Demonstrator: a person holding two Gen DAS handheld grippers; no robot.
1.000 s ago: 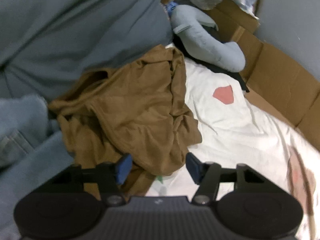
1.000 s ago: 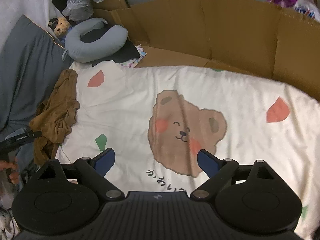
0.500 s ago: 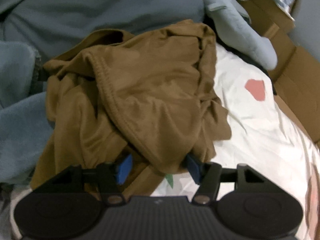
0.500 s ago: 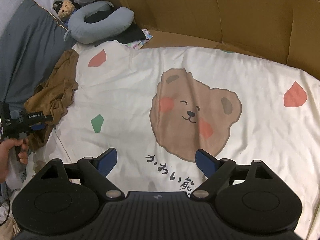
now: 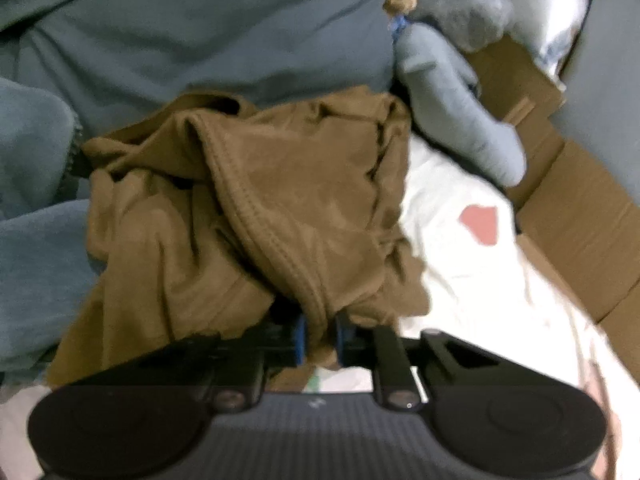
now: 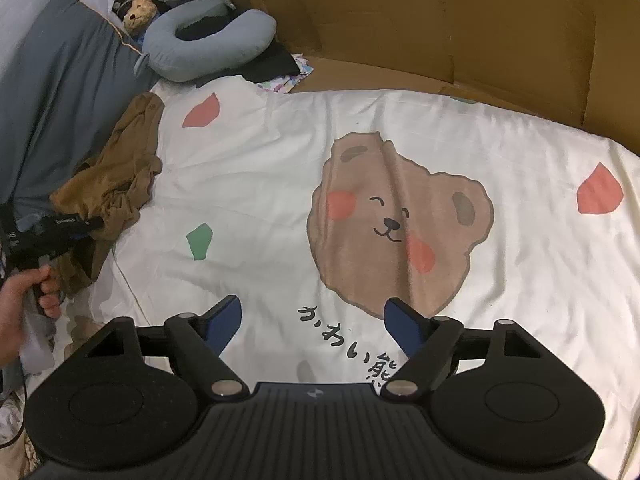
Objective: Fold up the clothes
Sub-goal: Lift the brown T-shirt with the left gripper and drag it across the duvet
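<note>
A crumpled brown garment (image 5: 256, 208) lies at the left edge of the bed on a white sheet with a bear print (image 6: 400, 216). My left gripper (image 5: 319, 336) is shut on a stitched hem of the brown garment, which bunches between the blue pads. In the right wrist view the garment (image 6: 116, 176) sits at the far left, with the left gripper (image 6: 94, 224) at its near edge. My right gripper (image 6: 312, 320) is open and empty, above the sheet near the printed writing.
A grey-blue neck pillow (image 6: 208, 46) and a small teddy bear (image 6: 138, 10) lie at the head of the bed. A grey pillow (image 6: 52, 92) borders the left side. Cardboard walls (image 6: 460, 28) stand behind the bed. Blue denim (image 5: 32, 208) lies left of the garment.
My left gripper has closed on the brown garment's hem; before it was open around it. My right gripper has moved slightly closer over the sheet, still open.
</note>
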